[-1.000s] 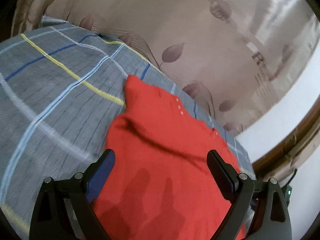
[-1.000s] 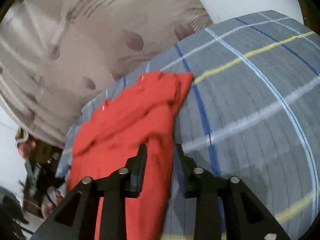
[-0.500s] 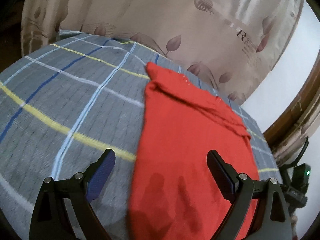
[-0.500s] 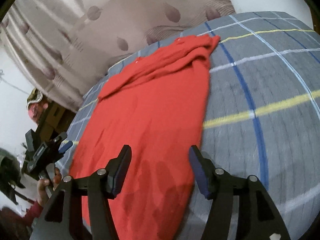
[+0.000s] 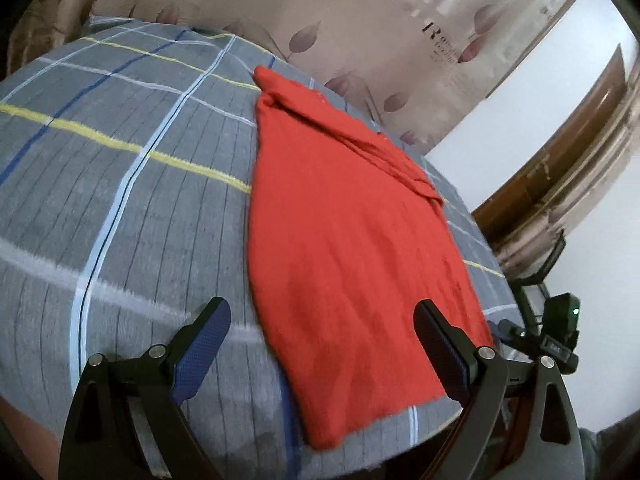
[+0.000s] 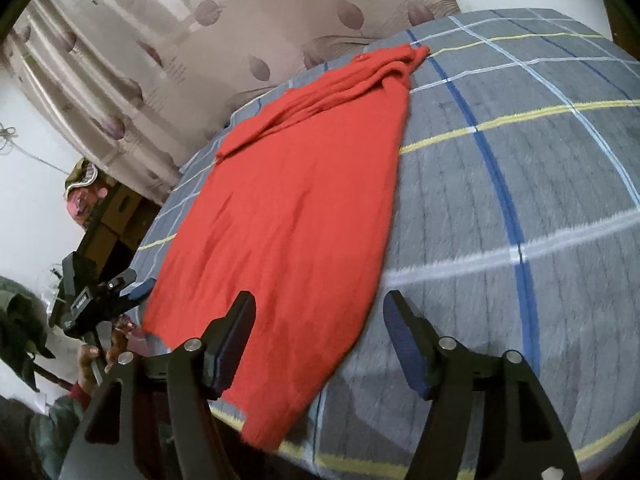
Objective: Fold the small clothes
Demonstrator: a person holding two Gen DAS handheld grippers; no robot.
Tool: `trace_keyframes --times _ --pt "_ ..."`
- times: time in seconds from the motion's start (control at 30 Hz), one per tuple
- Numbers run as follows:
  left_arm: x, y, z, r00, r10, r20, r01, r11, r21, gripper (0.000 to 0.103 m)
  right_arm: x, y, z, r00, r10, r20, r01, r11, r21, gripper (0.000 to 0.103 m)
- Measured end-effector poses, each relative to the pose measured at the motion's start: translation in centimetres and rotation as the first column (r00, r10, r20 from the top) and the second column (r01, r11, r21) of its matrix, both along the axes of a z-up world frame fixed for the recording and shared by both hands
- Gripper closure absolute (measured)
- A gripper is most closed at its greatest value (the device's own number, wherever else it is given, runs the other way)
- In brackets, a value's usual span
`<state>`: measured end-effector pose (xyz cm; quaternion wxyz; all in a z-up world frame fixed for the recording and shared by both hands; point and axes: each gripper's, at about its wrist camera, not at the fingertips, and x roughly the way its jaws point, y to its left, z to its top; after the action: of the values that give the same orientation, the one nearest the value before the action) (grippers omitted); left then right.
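Two grippers empty: your left gripper (image 5: 322,344) gapes, right gripper (image 6: 318,340) opening. Red garment (image 5: 344,240) lies lengthwise-folded on bed (image 5: 120,184); cross fold probably remains.

Soft, even indoor light, faint shadows, heavy fisheye bending (dark corners), slight motion blur.

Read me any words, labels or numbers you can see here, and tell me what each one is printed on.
"R": one large dark letter on the beige leaf-patterned curtain; the small print under it is too blurred to read.
"R": the same curtain lettering at the top of the right wrist view, with its following letters unreadable.
Red knitted garment and grey checked bedsheet: no text.
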<state>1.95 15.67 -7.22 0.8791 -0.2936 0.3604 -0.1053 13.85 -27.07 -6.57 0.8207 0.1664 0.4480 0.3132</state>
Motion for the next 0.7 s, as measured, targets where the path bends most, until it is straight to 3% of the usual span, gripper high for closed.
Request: trace_keyframes --times 0.13,0.33,0.47,0.6,0.7 --pt "-1.9 -0.3 -0.2 1.0 0.0 0.017 0.001 0.999 -0.042 0.01 -1.5 0.3 -0.4 1.0 0.026 0.005 -0.026 0.999 0.036 0.036" --pt "-2.3 -2.4 0.0 0.999 -0.024 0.042 0.024 1.0 0.02 0.01 -1.6 1.1 -0.9 0.997 0.076 -0.027 -0.071 0.988 0.14 0.034" --pt "-1.8 -3.1 -0.1 0.998 -0.024 0.063 0.023 0.999 0.023 0.013 -1.2 1.1 -1.3 0.995 0.087 -0.046 -0.077 0.981 0.18 0.035" --pt "-1.1 -4.5 0.0 0.998 -0.032 0.049 0.025 0.989 0.143 0.038 -0.7 1.0 -1.7 0.993 0.087 -0.079 -0.068 0.975 0.212 0.045" --pt "-0.9 -5.6 0.2 0.998 -0.043 0.045 0.032 0.974 0.224 0.044 -0.5 1.2 -1.9 0.991 0.096 -0.093 -0.074 0.972 0.223 0.048"
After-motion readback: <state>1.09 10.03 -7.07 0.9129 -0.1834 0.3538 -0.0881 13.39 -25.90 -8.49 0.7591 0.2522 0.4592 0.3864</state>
